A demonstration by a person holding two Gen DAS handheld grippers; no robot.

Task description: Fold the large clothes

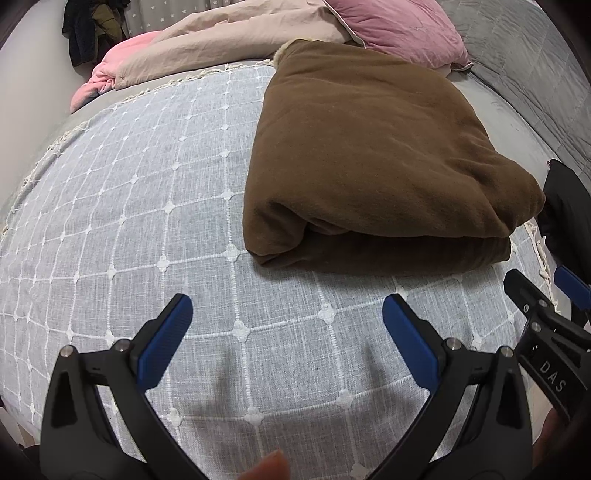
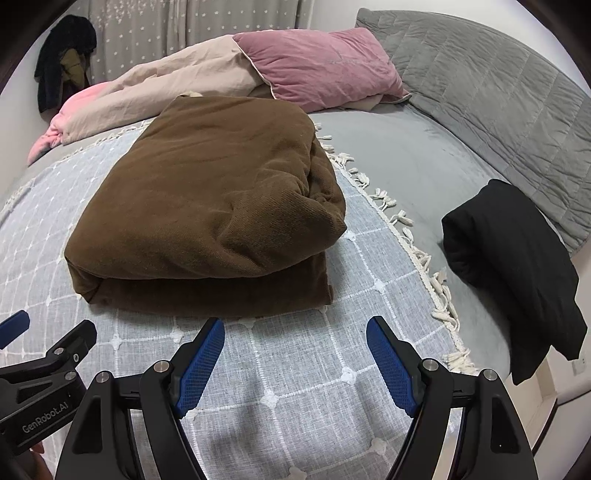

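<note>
The brown garment (image 2: 207, 206) lies folded into a thick, squarish bundle on the checked blanket (image 1: 147, 221), its doubled edge turned toward both grippers. Short of that edge, the left gripper (image 1: 288, 332) and the right gripper (image 2: 295, 354) hover above the blanket side by side, each with jaws spread wide and nothing between them.

The fold looks finished or close to it. If one more fold or a tidy-up is wanted, each gripper should pinch all layers at a near corner of the bundle, lift evenly and lay the cloth over without dragging; the fabric looks heavy and plush, so a shallow bite may slip.

To the right of the bundle, past the blanket's tasselled fringe (image 2: 406, 229), a black garment (image 2: 517, 266) sits on the grey sheet (image 2: 406, 155). Beyond the bundle lie a beige duvet (image 2: 177, 85), a pink pillow (image 2: 317, 66) and a grey quilt (image 2: 480, 85); dark clothes (image 2: 62, 55) hang by a starred curtain (image 2: 177, 22).
</note>
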